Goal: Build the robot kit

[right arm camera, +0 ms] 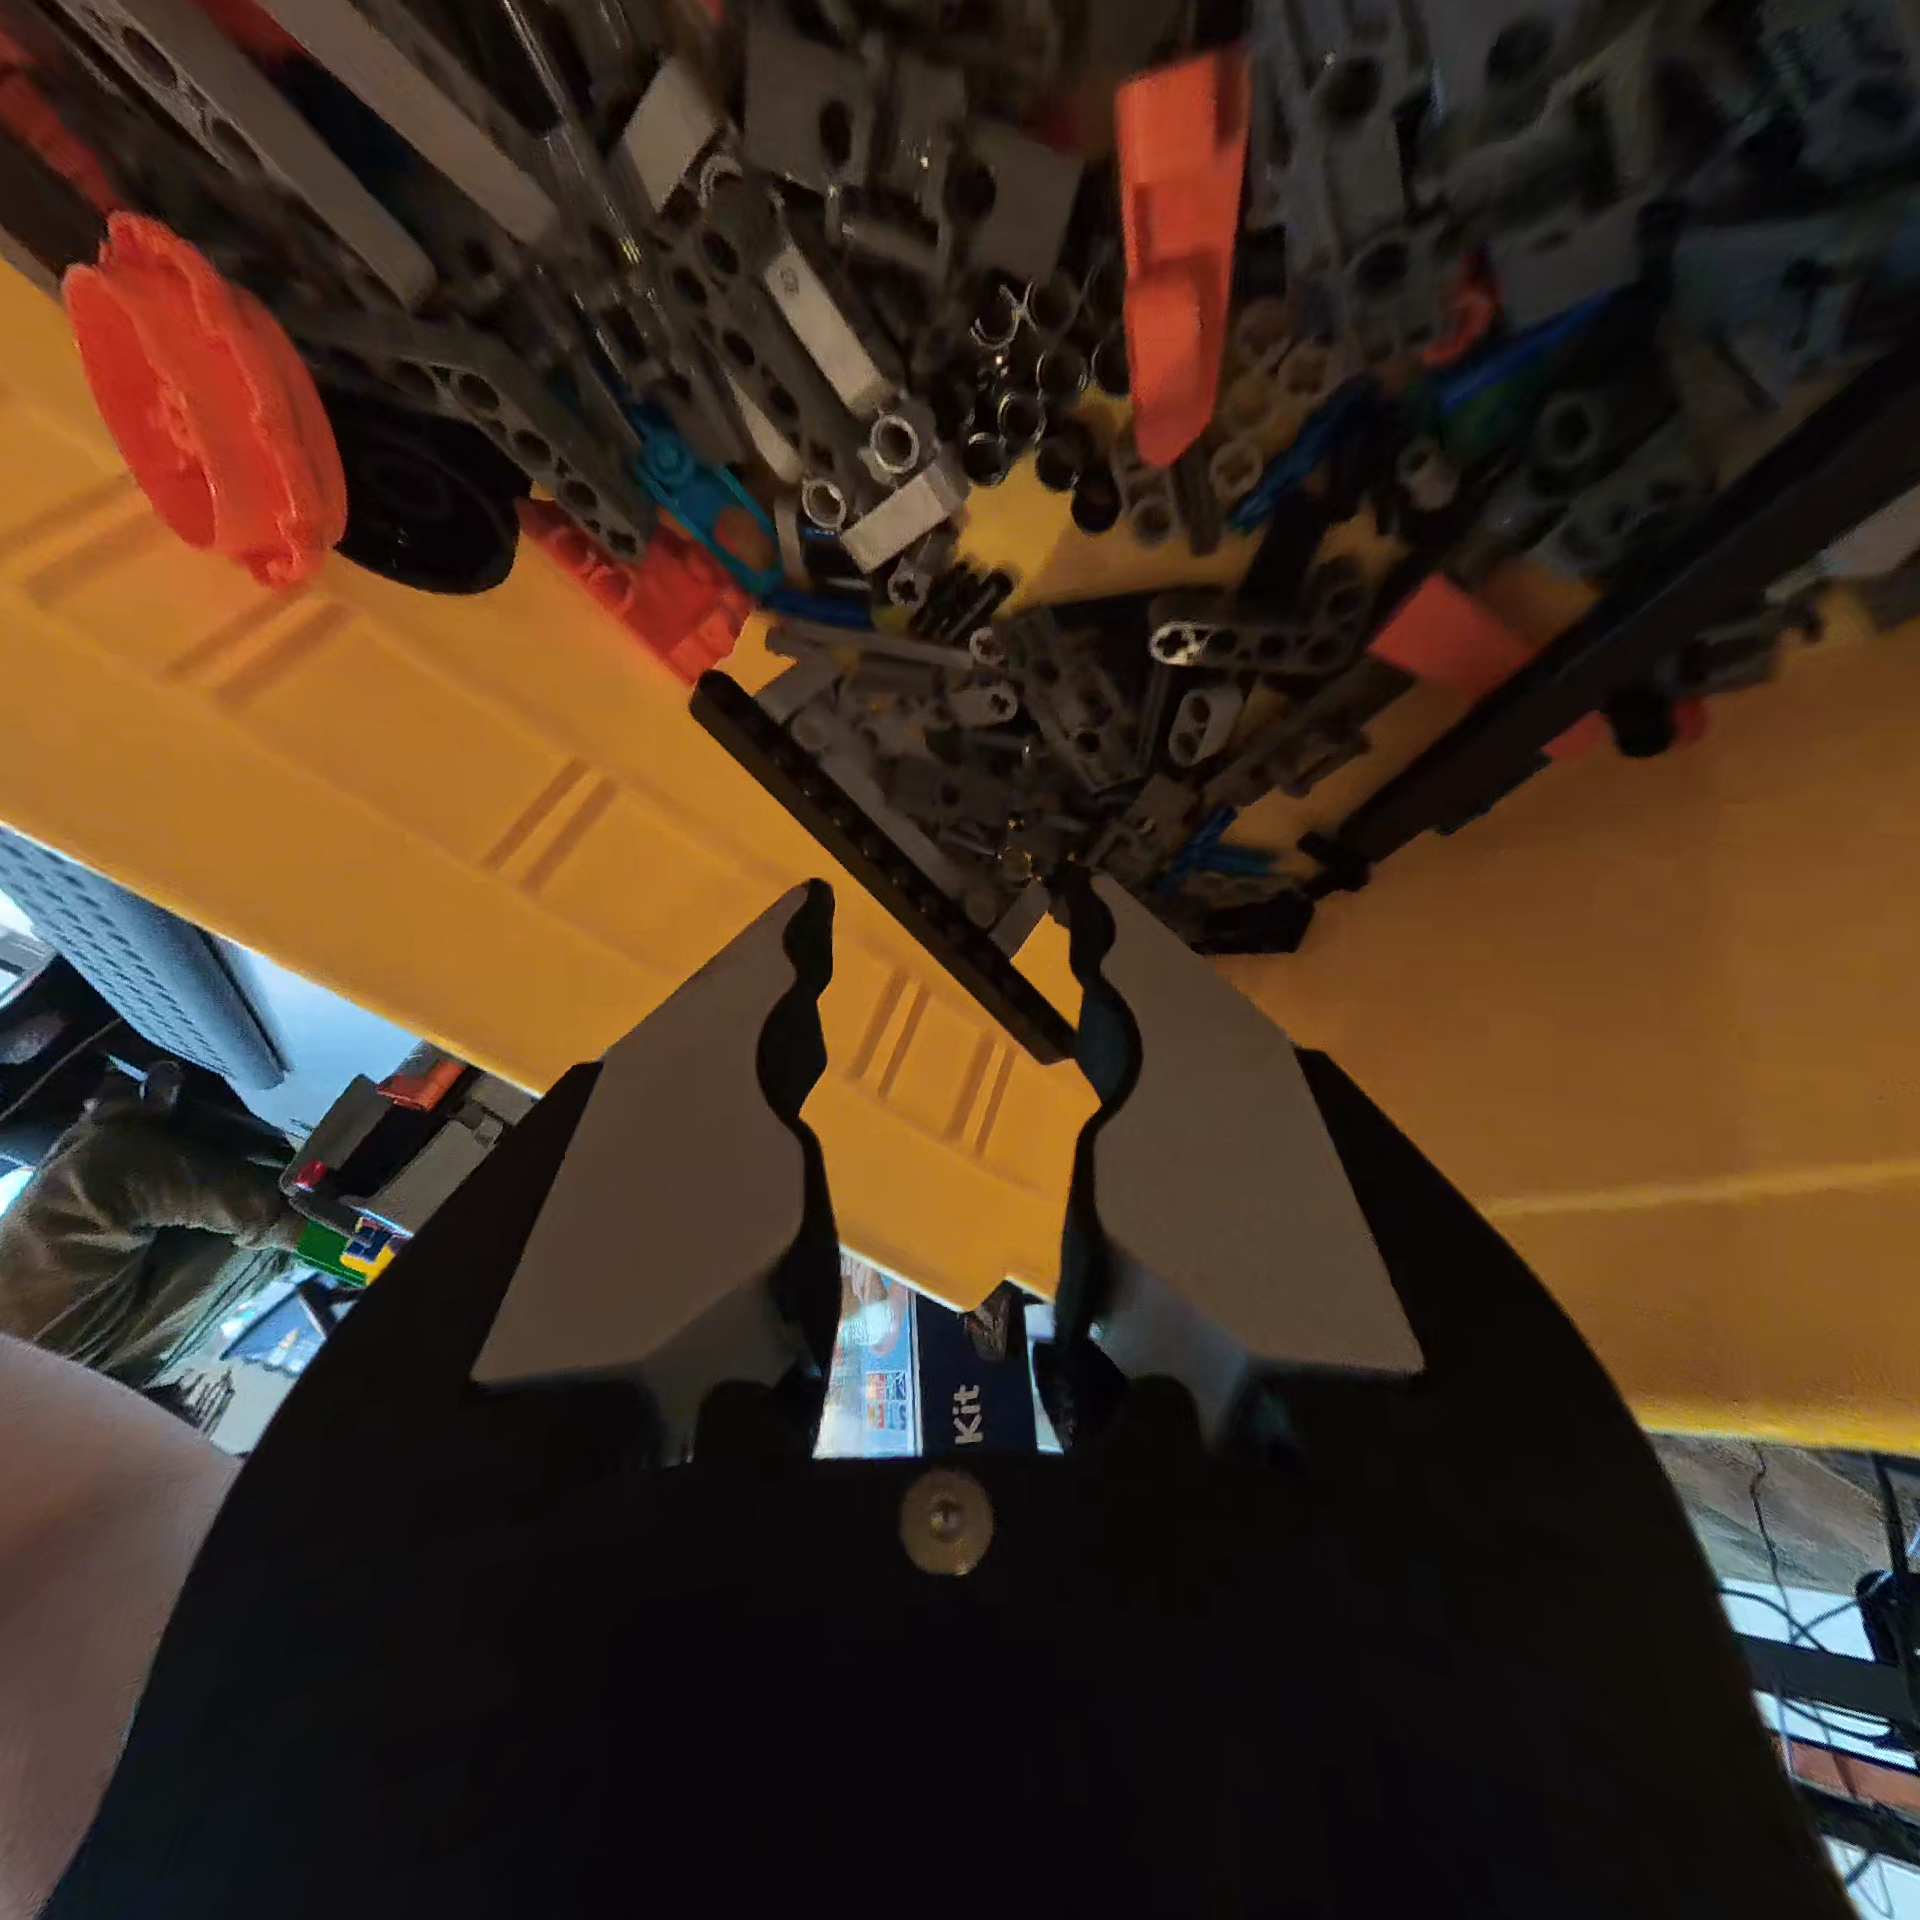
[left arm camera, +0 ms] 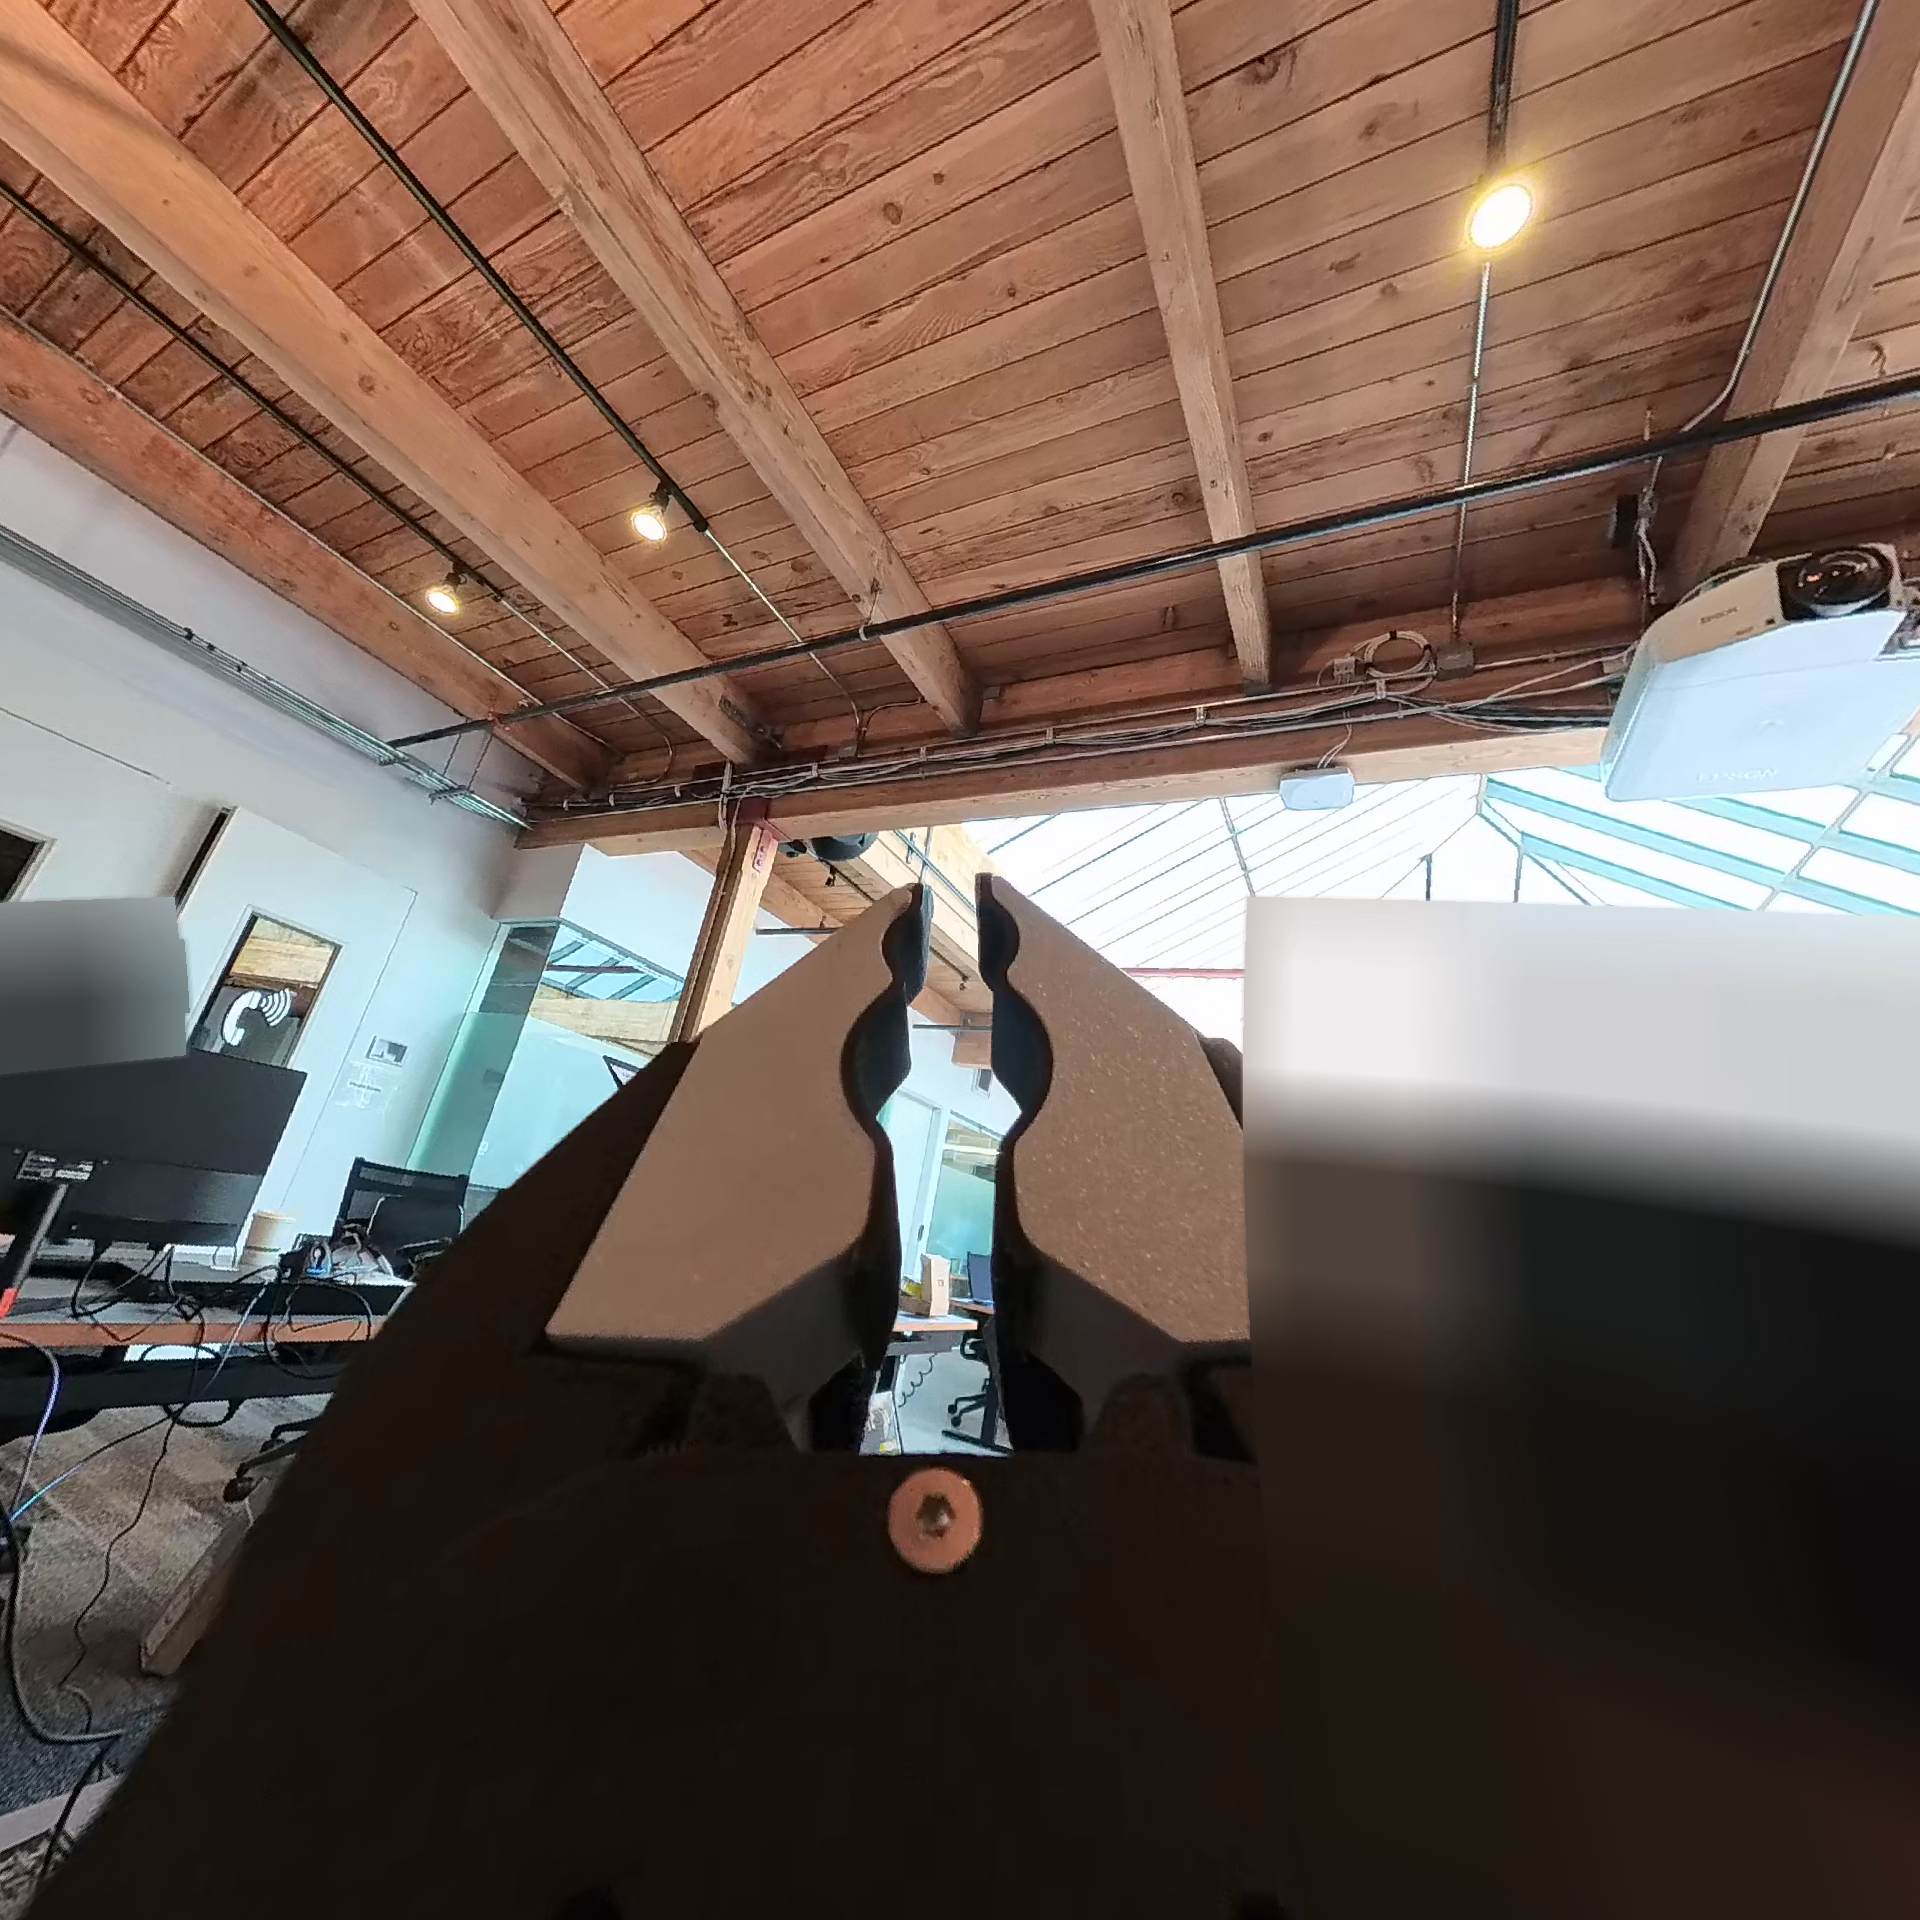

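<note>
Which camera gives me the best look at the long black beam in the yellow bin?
Right wrist view: the long black beam lies diagonally just beyond the open jaws. Left wrist view shows only ceiling and office, no beam.

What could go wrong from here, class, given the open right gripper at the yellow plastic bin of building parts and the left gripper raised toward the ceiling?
1. The right gripper is open with the long black perforated beam slanting between its tips; closing might catch it askew.
2. The loose grey and black building pieces are heaped in the yellow plastic bin, so neighbours may get dragged.
3. The left gripper, nearly closed, faces the wooden ceiling, so its camera misses the bin.
</note>
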`<state>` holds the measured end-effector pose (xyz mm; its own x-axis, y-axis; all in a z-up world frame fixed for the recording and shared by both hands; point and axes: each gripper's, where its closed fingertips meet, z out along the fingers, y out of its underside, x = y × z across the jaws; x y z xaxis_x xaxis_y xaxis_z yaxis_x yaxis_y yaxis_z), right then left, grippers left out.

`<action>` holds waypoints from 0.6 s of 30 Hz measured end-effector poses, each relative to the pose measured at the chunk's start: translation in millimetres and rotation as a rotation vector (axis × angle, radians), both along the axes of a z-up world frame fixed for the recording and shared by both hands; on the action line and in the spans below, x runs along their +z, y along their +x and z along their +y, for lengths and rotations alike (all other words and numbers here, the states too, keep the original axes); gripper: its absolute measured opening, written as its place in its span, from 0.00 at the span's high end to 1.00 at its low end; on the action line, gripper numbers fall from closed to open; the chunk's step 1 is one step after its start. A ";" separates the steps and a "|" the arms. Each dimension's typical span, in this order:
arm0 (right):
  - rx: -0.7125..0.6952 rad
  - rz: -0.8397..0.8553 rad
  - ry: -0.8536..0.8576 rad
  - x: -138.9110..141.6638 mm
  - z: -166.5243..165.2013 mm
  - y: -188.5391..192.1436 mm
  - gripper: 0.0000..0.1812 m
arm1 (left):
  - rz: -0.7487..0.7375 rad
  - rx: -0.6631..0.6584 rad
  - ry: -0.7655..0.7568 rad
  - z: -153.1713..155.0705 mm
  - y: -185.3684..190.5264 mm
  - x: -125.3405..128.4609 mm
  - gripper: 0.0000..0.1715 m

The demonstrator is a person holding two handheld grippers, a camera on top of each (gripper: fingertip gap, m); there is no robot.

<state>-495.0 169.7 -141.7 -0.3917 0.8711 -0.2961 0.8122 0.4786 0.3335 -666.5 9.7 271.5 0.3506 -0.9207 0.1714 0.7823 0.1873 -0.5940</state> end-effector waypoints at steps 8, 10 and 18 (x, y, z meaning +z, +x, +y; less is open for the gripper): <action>0.098 0.050 0.056 -12.2 3.1 -8.7 0.65 | -0.003 0.003 0.003 -1.2 -1.2 0.3 0.96; 0.116 0.072 0.067 -11.6 4.5 -9.6 0.65 | -0.003 0.003 0.003 -1.4 -1.1 0.4 0.96; 0.106 0.271 0.062 0.0 6.5 -31.8 0.77 | -0.001 0.002 0.002 -0.9 -0.2 0.3 0.96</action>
